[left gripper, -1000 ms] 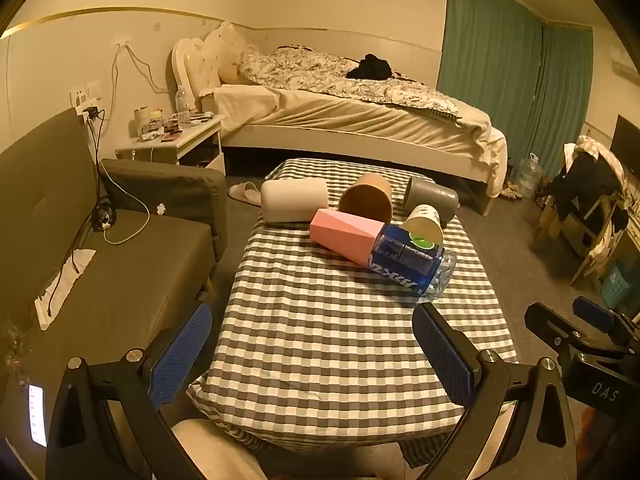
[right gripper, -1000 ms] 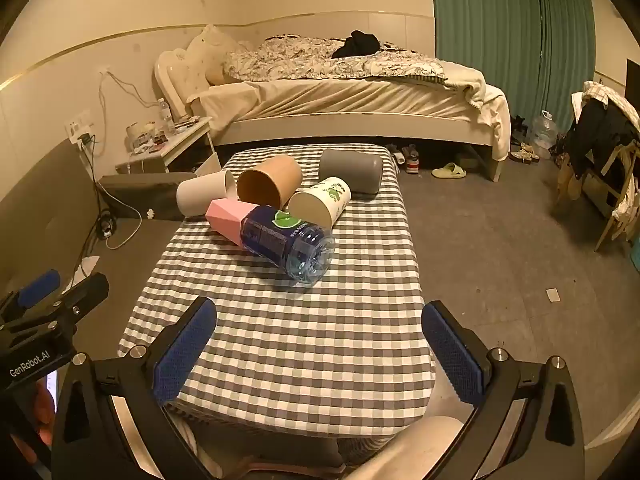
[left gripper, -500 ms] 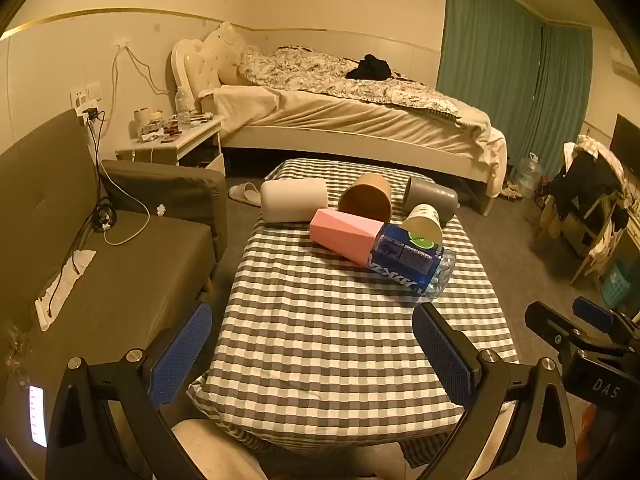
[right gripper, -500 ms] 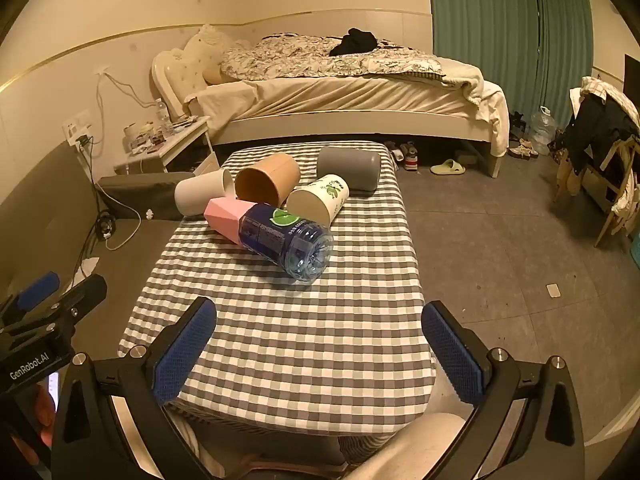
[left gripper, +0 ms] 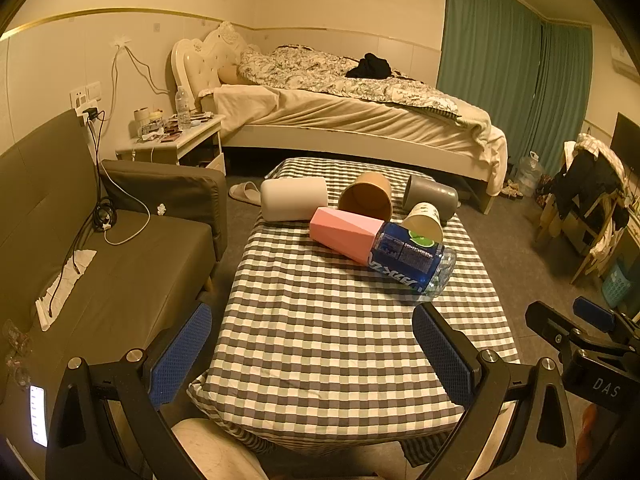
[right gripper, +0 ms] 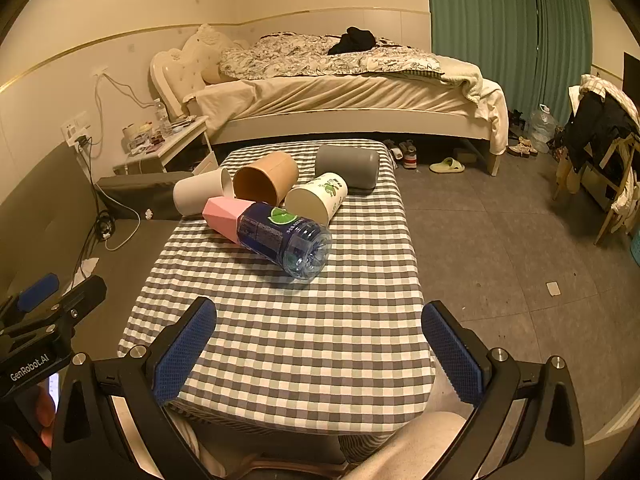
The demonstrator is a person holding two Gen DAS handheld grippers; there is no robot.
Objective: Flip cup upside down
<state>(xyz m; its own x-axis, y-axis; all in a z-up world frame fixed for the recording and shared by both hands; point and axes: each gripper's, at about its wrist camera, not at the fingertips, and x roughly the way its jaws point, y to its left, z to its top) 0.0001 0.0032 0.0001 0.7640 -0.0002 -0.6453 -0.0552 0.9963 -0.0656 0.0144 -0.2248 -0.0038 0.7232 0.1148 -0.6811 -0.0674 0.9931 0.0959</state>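
Several cups lie on their sides at the far end of a checkered table [left gripper: 320,340]: a white cup [left gripper: 294,199], a tan cup [left gripper: 366,196], a grey cup [left gripper: 432,196], a printed paper cup [left gripper: 424,222], a pink faceted cup [left gripper: 344,234] and a cut blue-labelled bottle [left gripper: 412,260]. They also show in the right wrist view: white cup [right gripper: 198,196], tan cup [right gripper: 266,182], grey cup [right gripper: 348,166], paper cup [right gripper: 316,198], pink cup [right gripper: 222,216], bottle [right gripper: 284,240]. My left gripper [left gripper: 312,356] and right gripper [right gripper: 318,352] are open and empty over the near table end.
A dark sofa [left gripper: 100,260] stands left of the table, with a nightstand [left gripper: 176,144] behind it. A bed [left gripper: 352,112] is beyond the table. A chair with clothes [right gripper: 600,140] stands at the right. My legs are under the near table edge.
Both views have shifted only slightly. The cups have not moved and both grippers stay open.
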